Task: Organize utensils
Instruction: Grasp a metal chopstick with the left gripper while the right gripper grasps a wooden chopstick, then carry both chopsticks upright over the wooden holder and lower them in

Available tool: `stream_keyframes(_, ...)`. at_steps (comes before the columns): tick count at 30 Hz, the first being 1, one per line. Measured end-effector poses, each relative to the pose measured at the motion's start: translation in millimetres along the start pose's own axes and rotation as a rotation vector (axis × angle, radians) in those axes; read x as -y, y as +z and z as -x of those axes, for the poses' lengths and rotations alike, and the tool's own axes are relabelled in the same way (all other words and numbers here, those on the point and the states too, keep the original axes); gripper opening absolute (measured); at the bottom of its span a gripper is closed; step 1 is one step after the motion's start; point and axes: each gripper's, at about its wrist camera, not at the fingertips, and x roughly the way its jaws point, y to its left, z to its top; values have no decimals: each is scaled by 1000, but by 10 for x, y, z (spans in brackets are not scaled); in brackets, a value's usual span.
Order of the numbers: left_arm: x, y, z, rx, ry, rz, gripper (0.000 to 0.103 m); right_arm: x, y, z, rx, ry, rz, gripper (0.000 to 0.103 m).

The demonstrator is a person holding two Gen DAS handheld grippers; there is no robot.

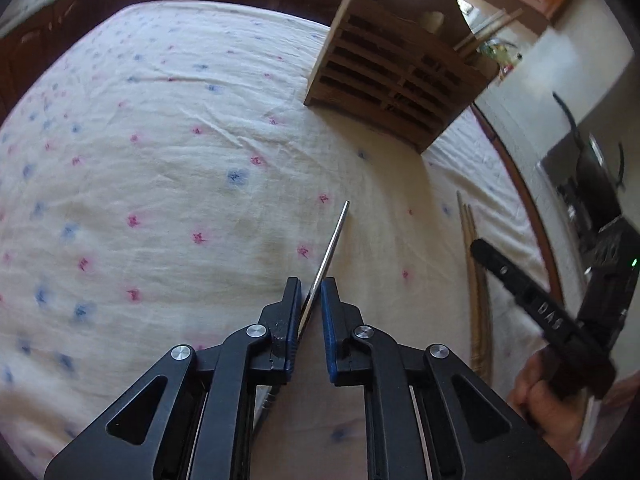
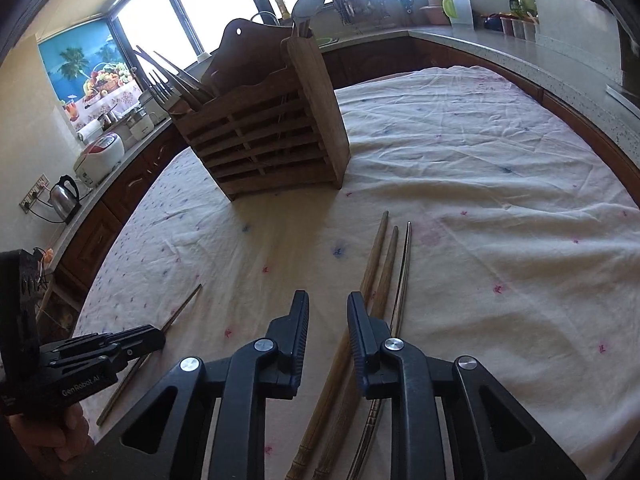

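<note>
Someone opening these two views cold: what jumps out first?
The wooden utensil holder standing on the flowered cloth, forks and spoons sticking out of its top. Nearer, the left gripper has a thin metal chopstick between its fingers. The right gripper sits over two wooden chopsticks and a second metal chopstick lying side by side.
</note>
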Motion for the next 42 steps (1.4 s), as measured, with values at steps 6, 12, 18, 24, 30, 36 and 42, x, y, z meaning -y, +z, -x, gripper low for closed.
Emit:
stream_keyframes(6, 9, 66, -30, -31, -27, 19, 8, 26, 82, -115, -24, -27, 14, 20)
stream_keyframes(12, 98, 188, -105, -45, 7, -67, 12, 69, 167, -229, -40, -48, 8, 20)
stream_keyframes(18, 266, 227, -199, -10, 91, -205, 10, 10, 263, -356, -57, -63, 40, 12)
stream_keyframes(24, 71, 242, -125, 2, 85, -173, 6, -138, 108, -273, -84, -20, 106, 8)
stream_keyframes(30, 75, 308, -134, -20, 83, -165, 13, -185, 120, -217, -78, -5, 98, 13)
stream_keyframes(36, 233, 346, -238, -3, 129, -234, 15, -201, 203, -365, -93, -43, 112, 12)
stream_keyframes(42, 243, 299, -250, 39, 154, -277, 5, -232, 194, -396, -90, -67, 155, 10)
